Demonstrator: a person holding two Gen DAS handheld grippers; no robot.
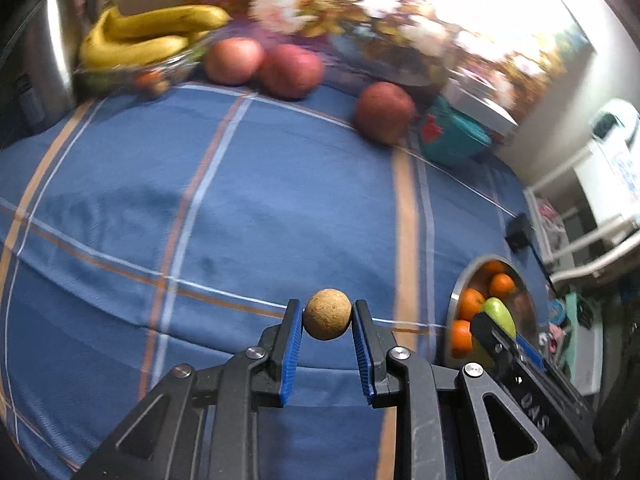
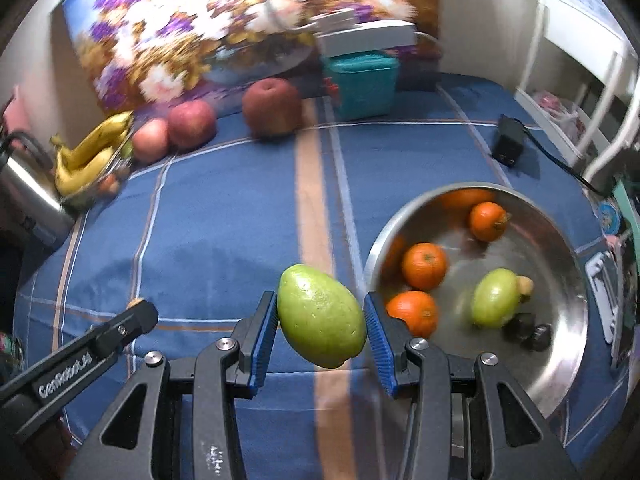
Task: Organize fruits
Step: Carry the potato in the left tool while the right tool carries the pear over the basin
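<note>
Fruits are held in both grippers: left gripper (image 1: 327, 320) is clamped on a small brown ball fruit (image 1: 327, 319), right gripper (image 2: 321, 320) on a green mango (image 2: 322, 321). Mango looks heavy, smooth and slippery, so hold it across the middle; bowl (image 2: 568, 240) waits at 3 o'clock

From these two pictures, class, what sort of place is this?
Probably a bedroom in a home: a blue plaid bedsheet serves as the work surface, a floral pillow or cushion leans behind it, and white furniture stands alongside.

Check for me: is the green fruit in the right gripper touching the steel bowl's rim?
Apart. The right wrist view shows the green fruit clamped in the right gripper, with blue cloth visible between it and the steel bowl.
</note>
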